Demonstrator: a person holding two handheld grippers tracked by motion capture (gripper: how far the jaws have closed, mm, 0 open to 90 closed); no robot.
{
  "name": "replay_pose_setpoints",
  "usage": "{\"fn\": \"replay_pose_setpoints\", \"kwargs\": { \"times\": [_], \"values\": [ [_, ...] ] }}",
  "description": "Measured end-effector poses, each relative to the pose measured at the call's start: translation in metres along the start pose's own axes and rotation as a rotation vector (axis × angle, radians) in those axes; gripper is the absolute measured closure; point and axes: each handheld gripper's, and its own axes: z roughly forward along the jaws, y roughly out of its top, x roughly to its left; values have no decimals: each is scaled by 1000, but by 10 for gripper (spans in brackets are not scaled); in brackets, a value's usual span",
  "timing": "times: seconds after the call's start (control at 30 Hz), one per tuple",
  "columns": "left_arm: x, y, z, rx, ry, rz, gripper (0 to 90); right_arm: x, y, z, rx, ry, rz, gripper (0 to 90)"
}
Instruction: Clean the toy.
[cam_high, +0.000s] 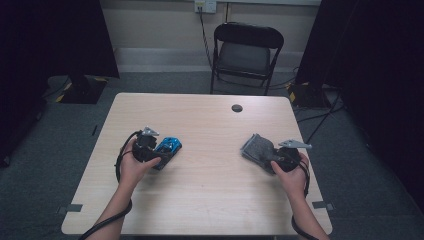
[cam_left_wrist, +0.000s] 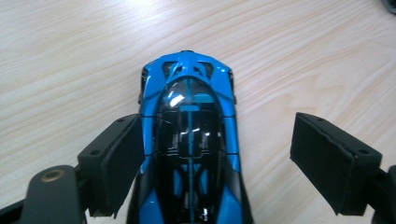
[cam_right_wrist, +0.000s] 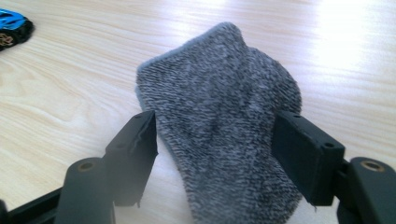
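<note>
A blue and black toy car (cam_high: 169, 146) (cam_left_wrist: 189, 135) stands on the wooden table (cam_high: 210, 195), left of centre. My left gripper (cam_high: 161, 154) (cam_left_wrist: 217, 128) straddles its rear half. The jaws are open: one pad sits close against the car's side and the other stands clear of it. Right of centre, a grey knitted sock (cam_high: 255, 146) (cam_right_wrist: 219, 88) lies flat on the table. My right gripper (cam_high: 267, 157) (cam_right_wrist: 215, 122) is open with the sock's lower half between its jaws, both pads at the fabric's edges. The toy car (cam_right_wrist: 11, 25) also appears far off in the right gripper view.
A small round black grommet (cam_high: 237, 108) sits in the table's far edge area. A black folding chair (cam_high: 247, 50) stands behind the table. Dark curtains and stand bases flank the table on both sides, and cables run across the floor at the right.
</note>
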Motion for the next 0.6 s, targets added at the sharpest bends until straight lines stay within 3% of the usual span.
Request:
{"fn": "replay_pose_setpoints", "kwargs": {
  "times": [0.33,0.6],
  "values": [
    [-18,3,-12,-25,-56,46,166,12,3,-4,4,38,-30,213],
    [-34,1,-17,-32,-110,92,165,27,3,-6,5,103,-70,175]
  ]
}}
